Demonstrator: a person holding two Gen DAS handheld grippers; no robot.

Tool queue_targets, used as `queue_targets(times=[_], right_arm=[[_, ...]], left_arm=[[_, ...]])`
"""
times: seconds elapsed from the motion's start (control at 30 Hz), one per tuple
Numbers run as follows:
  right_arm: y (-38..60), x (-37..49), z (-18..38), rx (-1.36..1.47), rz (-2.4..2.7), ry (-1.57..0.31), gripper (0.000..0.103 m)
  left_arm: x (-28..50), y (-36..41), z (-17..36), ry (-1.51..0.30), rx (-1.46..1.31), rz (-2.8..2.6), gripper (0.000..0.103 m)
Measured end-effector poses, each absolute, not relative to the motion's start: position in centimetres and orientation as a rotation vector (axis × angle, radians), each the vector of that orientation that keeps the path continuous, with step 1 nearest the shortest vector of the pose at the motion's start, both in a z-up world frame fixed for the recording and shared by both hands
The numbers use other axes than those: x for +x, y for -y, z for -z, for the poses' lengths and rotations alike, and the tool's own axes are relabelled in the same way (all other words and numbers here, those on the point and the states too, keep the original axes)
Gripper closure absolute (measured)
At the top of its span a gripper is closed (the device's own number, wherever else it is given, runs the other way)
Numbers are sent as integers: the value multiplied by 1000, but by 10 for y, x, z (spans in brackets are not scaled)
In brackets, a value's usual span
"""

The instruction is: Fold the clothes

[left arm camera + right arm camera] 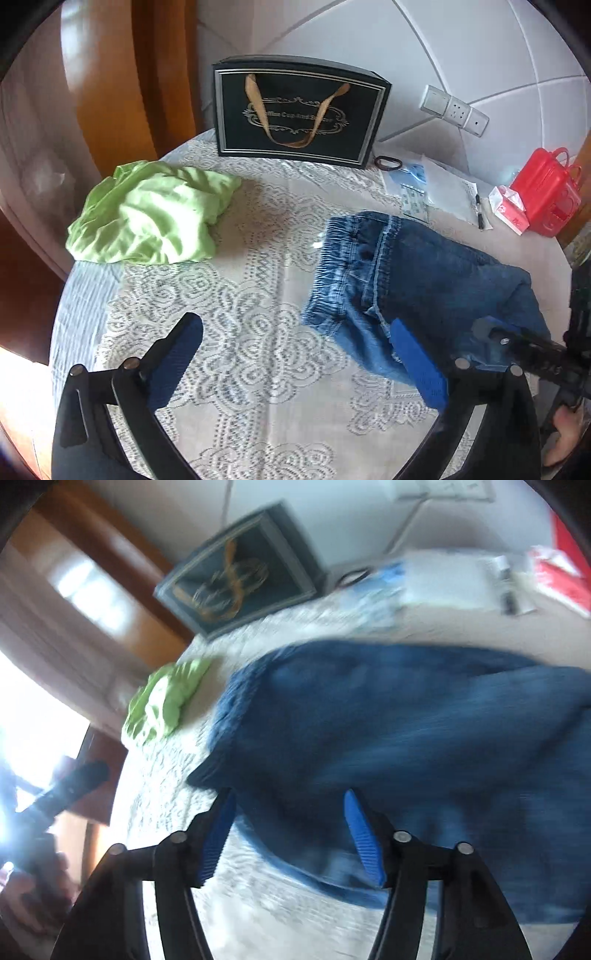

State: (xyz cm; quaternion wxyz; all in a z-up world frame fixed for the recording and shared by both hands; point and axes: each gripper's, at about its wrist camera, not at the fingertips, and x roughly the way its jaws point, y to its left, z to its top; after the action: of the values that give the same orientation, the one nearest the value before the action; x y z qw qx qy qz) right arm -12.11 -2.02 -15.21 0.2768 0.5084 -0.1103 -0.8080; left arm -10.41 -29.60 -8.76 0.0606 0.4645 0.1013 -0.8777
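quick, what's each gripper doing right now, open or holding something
Left gripper: open, holding nothing, right finger over the edge of the jeans.
Right gripper: open over the jeans, nothing pinched; the view is blurred.

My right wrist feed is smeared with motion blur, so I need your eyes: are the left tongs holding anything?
Observer: No. The left tongs are open above the lace tablecloth, gripping nothing.
Operator: Which end of the jeans faces them?
Observer: The jeans lie with their elastic waistband toward the left tongs.
Operator: Is the green garment folded?
Observer: No, the green garment sits crumpled in a heap, apart from the jeans.
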Motion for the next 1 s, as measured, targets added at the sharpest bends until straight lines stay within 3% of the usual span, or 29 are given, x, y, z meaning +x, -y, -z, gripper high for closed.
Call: queue_targets(times=[0.13, 0.27, 0.4, 0.47, 0.5, 0.53, 0.67, 0.8, 0.9, 0.93, 1.0], right_arm=[[-77, -133, 129, 1361, 2350, 342, 39], [-167, -142, 134, 1439, 2458, 388, 54], [-237, -142, 158, 1535, 2484, 502, 54], [-250, -138, 172, 1566, 2481, 526, 54], [-254, -137, 180, 1581, 2479, 535, 54], [-257, -137, 187, 1596, 2476, 544, 54], [-252, -142, 200, 1622, 2456, 563, 54], [-235, -152, 200, 1604, 2432, 553, 54], [-223, -158, 197, 1587, 2424, 544, 54], [-222, -159, 196, 1585, 2427, 548, 54], [-224, -158, 192, 1586, 2441, 560, 50]], left_arm=[[-144, 255, 104, -213, 1437, 2696, 0], [-191, 222, 128, -91, 1511, 2713, 0], [-228, 201, 159, -42, 1639, 2701, 4], [-232, 191, 162, 59, 1615, 2684, 46], [-231, 186, 161, 127, 1584, 2673, 61], [-228, 183, 153, 172, 1544, 2677, 91], [-210, 188, 92, 266, 1321, 2741, 100], [-211, 231, 57, 122, 1308, 2746, 100], [-213, 250, 74, -44, 1430, 2781, 100], [-211, 249, 82, -64, 1459, 2780, 100], [-206, 242, 98, -63, 1508, 2765, 84]])
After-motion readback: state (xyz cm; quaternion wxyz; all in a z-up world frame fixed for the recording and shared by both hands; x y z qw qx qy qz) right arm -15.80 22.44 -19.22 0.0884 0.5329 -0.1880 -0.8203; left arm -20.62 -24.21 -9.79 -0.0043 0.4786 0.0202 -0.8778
